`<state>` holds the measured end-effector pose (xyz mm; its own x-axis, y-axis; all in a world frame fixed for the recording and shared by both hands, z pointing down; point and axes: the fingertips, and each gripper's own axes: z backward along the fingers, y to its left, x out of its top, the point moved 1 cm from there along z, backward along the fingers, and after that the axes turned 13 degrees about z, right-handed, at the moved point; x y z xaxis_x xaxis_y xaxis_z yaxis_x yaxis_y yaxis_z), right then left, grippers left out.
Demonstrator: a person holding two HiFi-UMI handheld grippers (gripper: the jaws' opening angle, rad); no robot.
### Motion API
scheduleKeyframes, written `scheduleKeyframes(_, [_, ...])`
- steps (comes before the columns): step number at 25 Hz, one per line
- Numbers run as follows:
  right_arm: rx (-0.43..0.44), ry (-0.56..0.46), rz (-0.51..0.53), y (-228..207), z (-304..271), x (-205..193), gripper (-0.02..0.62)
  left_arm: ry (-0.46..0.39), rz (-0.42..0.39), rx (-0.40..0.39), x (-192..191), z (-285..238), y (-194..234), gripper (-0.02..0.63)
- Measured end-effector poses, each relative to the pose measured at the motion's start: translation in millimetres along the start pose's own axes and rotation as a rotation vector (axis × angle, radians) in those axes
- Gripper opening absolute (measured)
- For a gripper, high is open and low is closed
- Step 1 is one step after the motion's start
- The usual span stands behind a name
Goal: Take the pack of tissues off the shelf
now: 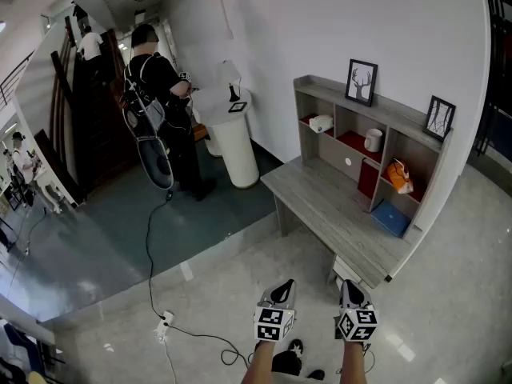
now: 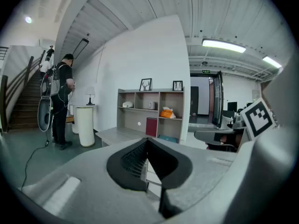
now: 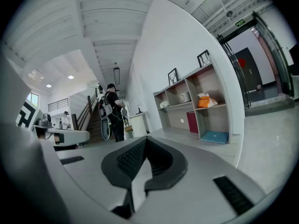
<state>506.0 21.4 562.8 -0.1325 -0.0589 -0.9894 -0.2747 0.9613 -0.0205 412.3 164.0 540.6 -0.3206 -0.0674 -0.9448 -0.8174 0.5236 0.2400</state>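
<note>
Your left gripper [image 1: 280,293] and right gripper [image 1: 350,291] are both closed, empty, well short of the shelf unit [image 1: 398,116]. Approach step: walk in, open one (the right looks nearer) toward the orange tissue pack [image 1: 399,176] in its right-hand compartment.

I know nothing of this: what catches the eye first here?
The grey shelf unit against the white wall, with an orange pack of tissues in a right-hand compartment. At the bottom of the head view, the left gripper and right gripper with their black-and-white marker cubes, both shut and empty. Upper left, a person in black stands by a white pedestal.
</note>
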Motion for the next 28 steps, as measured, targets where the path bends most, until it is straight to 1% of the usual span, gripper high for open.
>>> scheduleKeyframes(3, [-0.009,0.015,-0.007,3.4,-2.1,-4.1,0.015,-0.008,0.005,-0.022,1.3,-1.9,-1.2,0.008])
scheduleKeyframes(6, [-0.016,0.028,0.02,12.0,-11.8,-5.3,0.015,-0.031,0.02,-0.042,10.6,-5.9,3.6,0.008])
scheduleKeyframes(9, [-0.029,0.029,0.045,20.2,-36.6,0.2,0.015,-0.06,0.037,-0.056,28.1,-20.2,20.5,0.008])
scheduleKeyframes(11, [-0.029,0.036,0.053,24.7,-56.3,5.0,0.015,-0.051,0.032,-0.064,35.7,-36.1,34.8,0.008])
scheduleKeyframes(14, [-0.029,0.049,0.075,30.0,-86.5,13.0,0.015,-0.042,0.059,-0.076,45.0,-59.9,57.3,0.008])
scheduleKeyframes(18, [-0.066,0.05,0.051,26.2,-131.2,22.9,0.015,-0.042,0.036,-0.104,62.4,-89.7,82.0,0.008])
scheduleKeyframes(23, [-0.076,0.026,0.016,27.8,-181.7,38.5,0.015,-0.062,0.029,-0.121,91.9,-120.8,118.7,0.008])
scheduleKeyframes(26, [-0.085,0.021,-0.01,32.0,-209.6,42.3,0.015,-0.049,0.004,-0.132,100.2,-133.7,139.2,0.008])
scheduleKeyframes(28, [-0.086,0.027,-0.016,37.2,-223.2,42.8,0.015,-0.041,0.003,-0.139,103.0,-138.5,151.9,0.008])
